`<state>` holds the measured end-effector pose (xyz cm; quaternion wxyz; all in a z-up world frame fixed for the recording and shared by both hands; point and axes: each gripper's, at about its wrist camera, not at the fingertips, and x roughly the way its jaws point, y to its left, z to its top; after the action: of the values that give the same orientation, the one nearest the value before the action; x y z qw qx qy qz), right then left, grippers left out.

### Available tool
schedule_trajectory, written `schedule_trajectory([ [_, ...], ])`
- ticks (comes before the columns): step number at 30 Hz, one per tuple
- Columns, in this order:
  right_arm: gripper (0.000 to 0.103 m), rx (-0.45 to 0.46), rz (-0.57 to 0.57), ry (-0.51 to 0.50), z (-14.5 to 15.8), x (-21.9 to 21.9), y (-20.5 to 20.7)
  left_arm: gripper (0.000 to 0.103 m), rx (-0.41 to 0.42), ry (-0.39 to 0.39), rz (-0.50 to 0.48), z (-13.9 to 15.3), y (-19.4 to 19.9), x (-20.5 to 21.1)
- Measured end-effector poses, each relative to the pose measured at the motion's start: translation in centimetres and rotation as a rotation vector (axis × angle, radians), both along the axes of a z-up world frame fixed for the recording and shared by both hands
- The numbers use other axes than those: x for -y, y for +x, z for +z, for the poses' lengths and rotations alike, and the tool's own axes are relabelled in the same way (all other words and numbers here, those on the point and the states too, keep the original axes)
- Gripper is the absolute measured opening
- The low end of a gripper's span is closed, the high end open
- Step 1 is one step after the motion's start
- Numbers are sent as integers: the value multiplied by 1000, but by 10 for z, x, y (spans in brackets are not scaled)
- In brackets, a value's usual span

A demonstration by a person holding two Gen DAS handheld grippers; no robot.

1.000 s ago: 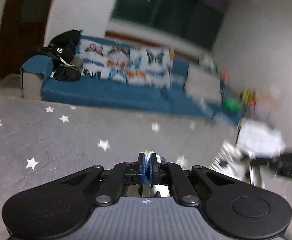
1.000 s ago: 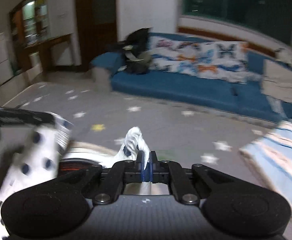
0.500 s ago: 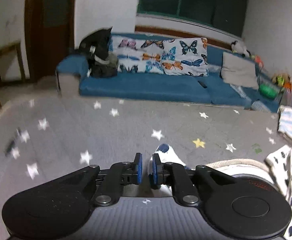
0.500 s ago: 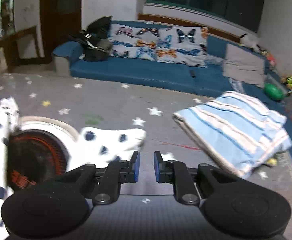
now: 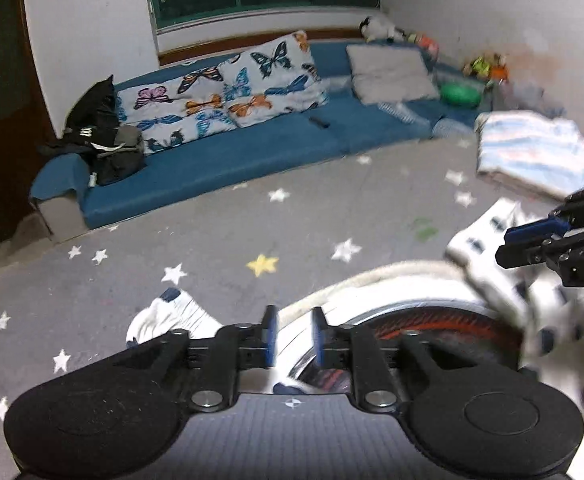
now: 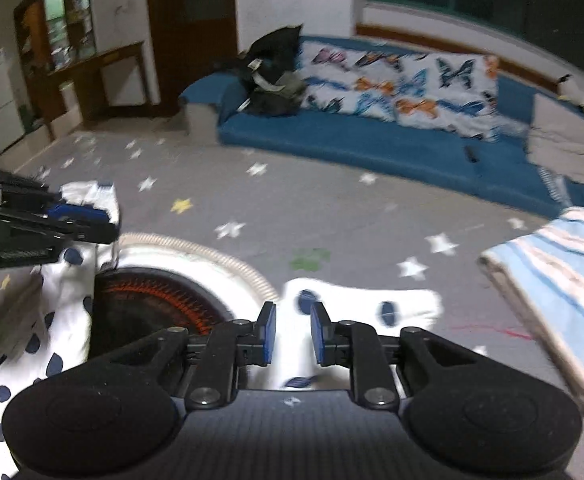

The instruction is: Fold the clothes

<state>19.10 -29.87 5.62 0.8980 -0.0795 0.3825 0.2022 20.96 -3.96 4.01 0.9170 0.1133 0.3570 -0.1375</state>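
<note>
both pairs of tongs were clenched on the white dotted garment (image 6: 356,308) a second ago; the left gripper (image 5: 294,336) and right gripper (image 6: 292,334) have just been opening and now stand released. the garment lies draped over a round heater (image 6: 152,304) on the near carpet (image 5: 212,240), fabric showing between the parted pads, unpressed.

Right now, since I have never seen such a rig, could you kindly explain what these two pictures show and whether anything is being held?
A person holds black tongs with blue pads in each hand; a camera on each looks along its fingers. One picture is from the left tongs, the other from the right tongs. Both have just been opening and grip nothing, though cloth lies between them. On the grey star-patterned carpet lies a white garment with dark blue dots, draped over a round white appliance with an orange-lit grille. A folded blue-striped towel lies beside it.
</note>
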Motion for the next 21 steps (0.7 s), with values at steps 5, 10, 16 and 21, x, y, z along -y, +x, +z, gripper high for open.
schedule_trajectory([
  [5, 21, -32, -8, -45, -20, -11, 11, 47, 7, 57, -4, -14, -1, -5],
  [10, 5, -16, -21, -61, -20, -13, 16, 38, -20, 45, 23, -24, 6, -19],
  [16, 4, 62, -61, 52, 0, 2, 18, 8, -24, -15, 32, -17, 13, -26],
  [21, 10, 101, -79, 141, 17, 25, 15, 6, -49, -412, 127, 5, 29, -59],
])
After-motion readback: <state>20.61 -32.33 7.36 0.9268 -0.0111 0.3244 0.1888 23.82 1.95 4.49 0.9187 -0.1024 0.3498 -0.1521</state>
